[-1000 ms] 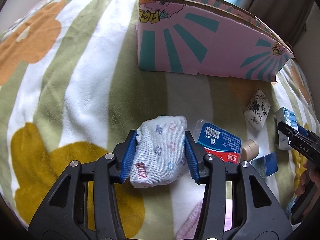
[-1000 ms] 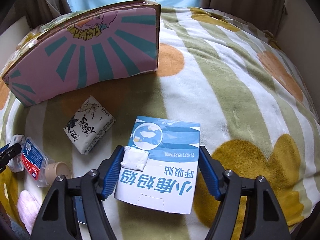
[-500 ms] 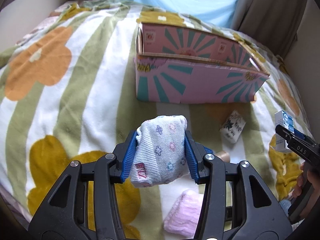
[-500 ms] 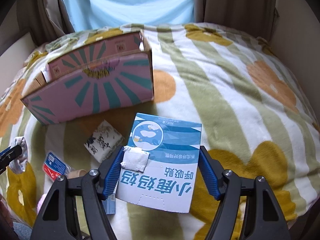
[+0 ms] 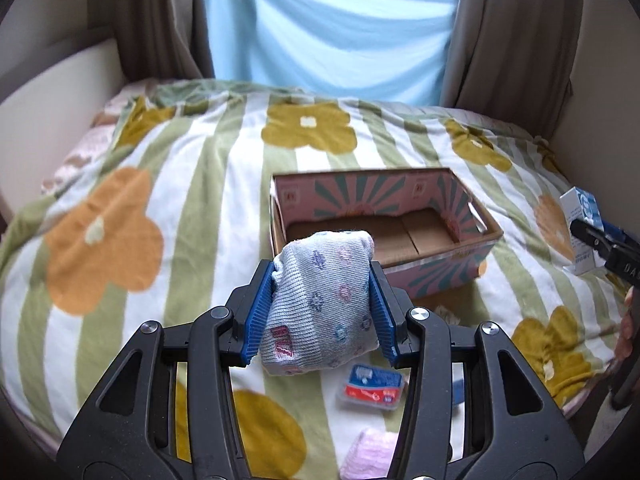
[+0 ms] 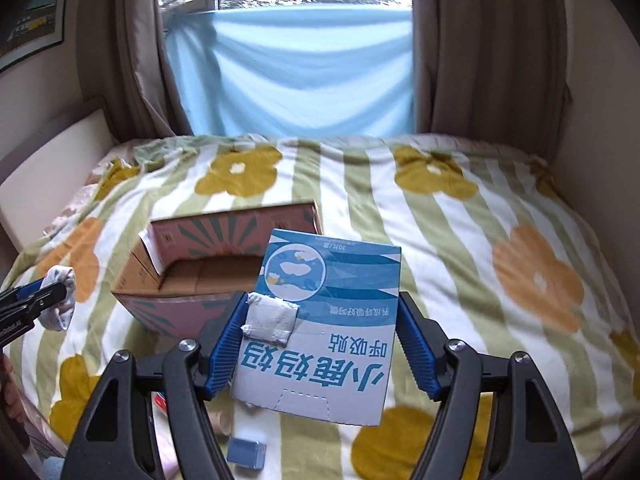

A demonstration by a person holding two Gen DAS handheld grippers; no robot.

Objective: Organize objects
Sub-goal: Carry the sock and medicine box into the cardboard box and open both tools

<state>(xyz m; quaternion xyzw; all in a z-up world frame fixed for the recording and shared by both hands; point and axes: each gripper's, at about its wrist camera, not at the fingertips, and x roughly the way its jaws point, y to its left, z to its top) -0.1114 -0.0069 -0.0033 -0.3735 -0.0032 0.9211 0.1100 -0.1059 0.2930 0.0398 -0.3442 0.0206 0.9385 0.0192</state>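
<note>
My left gripper is shut on a rolled white sock with small flower dots, held up in the air in front of the open pink cardboard box. My right gripper is shut on a blue and white carton with Chinese print, held up just right of the box. The box inside looks bare brown cardboard. The sock and left gripper show at the left edge of the right wrist view; the carton shows at the right edge of the left wrist view.
On the flowered blanket below lie a red and blue packet, a pink fluffy item and a small blue box. Curtains and a light blue cloth stand behind the bed. A wall is at right.
Both grippers have risen well above the bed with their loads still gripped. The views have tilted up, so the box's open inside and the window now show.
</note>
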